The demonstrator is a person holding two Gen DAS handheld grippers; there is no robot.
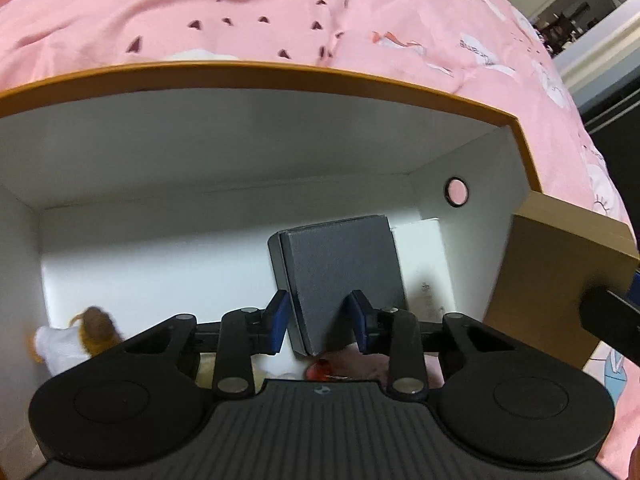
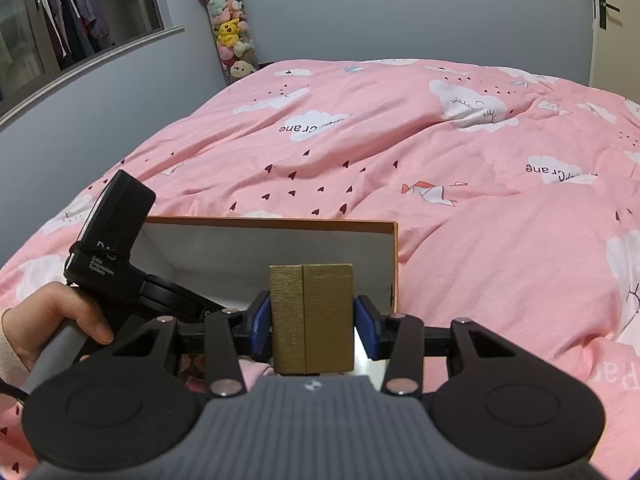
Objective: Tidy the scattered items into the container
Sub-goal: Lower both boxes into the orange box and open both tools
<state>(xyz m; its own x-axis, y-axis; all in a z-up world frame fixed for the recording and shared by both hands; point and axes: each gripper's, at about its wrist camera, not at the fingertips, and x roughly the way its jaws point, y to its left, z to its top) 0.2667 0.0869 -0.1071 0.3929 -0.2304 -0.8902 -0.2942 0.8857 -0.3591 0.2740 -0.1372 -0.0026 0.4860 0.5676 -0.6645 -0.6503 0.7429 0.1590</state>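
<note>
Left gripper (image 1: 320,322) pinches the dark grey box (image 1: 340,276) across its thin side at the near corner, inside the container (image 1: 256,76), low over the floor. I'd judge it rigid card, light, matte enough not to slip; a corner hold may let it swing, so a mid-edge pinch would be safer. Right gripper (image 2: 308,324) is clamped on the gold box (image 2: 312,316), pads on both side faces, held up at the container's near right edge; also stiff, textured, probably light. Already in the container: a white box (image 1: 424,264) against the right wall beside the grey one, a small doll (image 1: 80,340) at far left. Pink bedcover (image 2: 440,152) underneath.
</note>
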